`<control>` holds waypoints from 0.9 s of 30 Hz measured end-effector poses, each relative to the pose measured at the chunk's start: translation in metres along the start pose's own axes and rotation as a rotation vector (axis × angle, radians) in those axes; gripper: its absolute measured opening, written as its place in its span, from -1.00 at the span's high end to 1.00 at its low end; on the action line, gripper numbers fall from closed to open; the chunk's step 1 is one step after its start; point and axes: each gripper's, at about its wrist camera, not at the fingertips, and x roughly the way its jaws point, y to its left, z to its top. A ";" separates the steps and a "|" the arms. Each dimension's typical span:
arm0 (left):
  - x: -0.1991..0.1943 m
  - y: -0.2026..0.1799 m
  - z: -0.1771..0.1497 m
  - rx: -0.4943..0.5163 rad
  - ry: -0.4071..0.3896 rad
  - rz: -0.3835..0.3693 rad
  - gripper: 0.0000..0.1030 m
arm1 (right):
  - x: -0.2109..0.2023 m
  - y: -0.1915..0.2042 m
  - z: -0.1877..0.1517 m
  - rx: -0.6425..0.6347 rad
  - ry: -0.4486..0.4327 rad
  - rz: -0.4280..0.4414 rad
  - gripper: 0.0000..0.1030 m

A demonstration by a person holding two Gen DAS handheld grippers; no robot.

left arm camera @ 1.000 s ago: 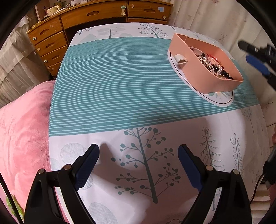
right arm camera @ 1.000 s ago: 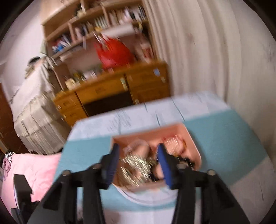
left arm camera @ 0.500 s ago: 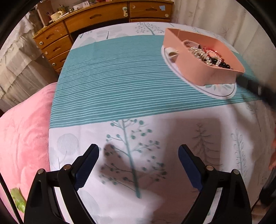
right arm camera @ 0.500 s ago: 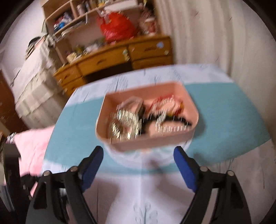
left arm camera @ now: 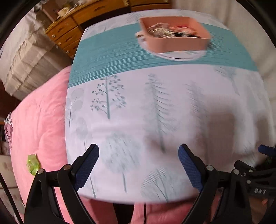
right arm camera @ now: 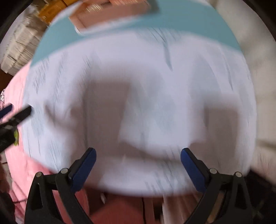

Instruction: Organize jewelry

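Observation:
A pink box (left arm camera: pixel 174 43) holding a tangle of jewelry (left arm camera: pixel 165 31) stands on the teal band at the far side of the tablecloth-covered table (left arm camera: pixel 155 103). My left gripper (left arm camera: pixel 138 153) hangs open over the white tree-print near edge, with nothing between its fingers. My right gripper (right arm camera: pixel 138 155) points down at the blurred white cloth close by; its jaws are opening and hold nothing. The pink box (right arm camera: pixel 110 12) sits at the top edge of the right wrist view. One blue fingertip (left arm camera: pixel 264 149) of the right gripper shows at the left wrist view's right edge.
A pink blanket (left arm camera: pixel 38 120) lies left of and below the table, with a green scrap (left arm camera: pixel 32 163) on it. Wooden drawers (left arm camera: pixel 69 32) stand at the back left. A pale curtain (left arm camera: pixel 250 25) hangs on the right. The box rests on a white oval patch (left arm camera: pixel 179 56).
Both grippers have drawn back from the pink box toward the table's near edge. The right gripper has tipped downward and its jaws have spread wide. The left jaws stay as wide as before.

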 end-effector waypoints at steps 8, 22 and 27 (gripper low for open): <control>-0.087 -0.021 -0.005 -0.058 -0.137 -0.101 -0.79 | -0.066 -0.037 -0.054 0.074 -0.084 0.040 -0.92; -0.129 -0.023 -0.037 -0.147 -0.256 -0.084 -0.99 | -0.163 -0.010 -0.075 -0.041 -0.409 0.102 -0.93; -0.132 -0.019 -0.037 -0.161 -0.284 -0.099 -0.99 | -0.180 -0.012 -0.080 -0.038 -0.517 0.100 -0.93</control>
